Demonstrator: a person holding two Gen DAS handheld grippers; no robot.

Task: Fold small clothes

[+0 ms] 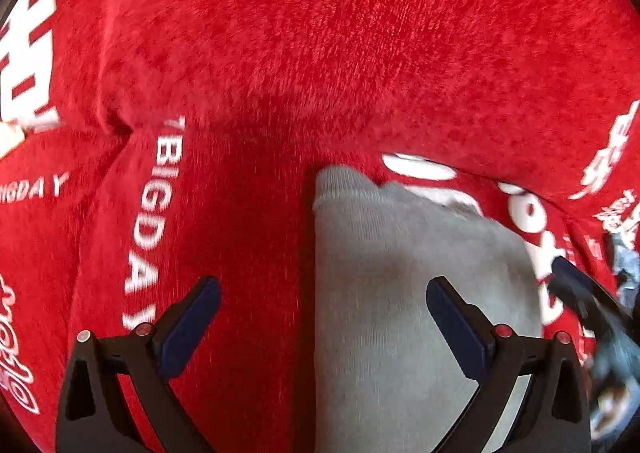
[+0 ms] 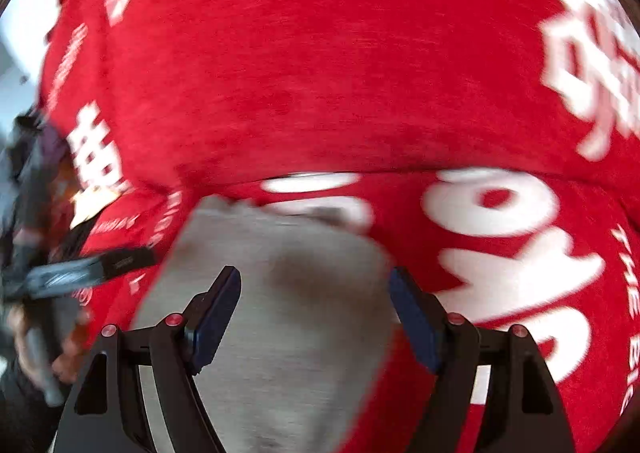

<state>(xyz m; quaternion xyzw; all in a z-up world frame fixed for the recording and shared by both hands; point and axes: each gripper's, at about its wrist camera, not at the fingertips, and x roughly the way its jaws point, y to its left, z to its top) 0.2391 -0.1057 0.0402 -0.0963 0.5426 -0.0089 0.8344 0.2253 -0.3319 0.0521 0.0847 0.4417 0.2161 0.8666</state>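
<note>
Red printed cloth, grey garment on top

- Place type: can't pin down. Both views are almost filled by a red plush cloth, soft and wrinkled like a blanket or throw.
- White print on it reads "BIGDAY", plus big blurred white characters.
- Looks domestic or promo-draped rather than a bare lab bench, but that's weak.
- Sliver of pale background at the right wrist view's left edge, too blurred to read.
</note>
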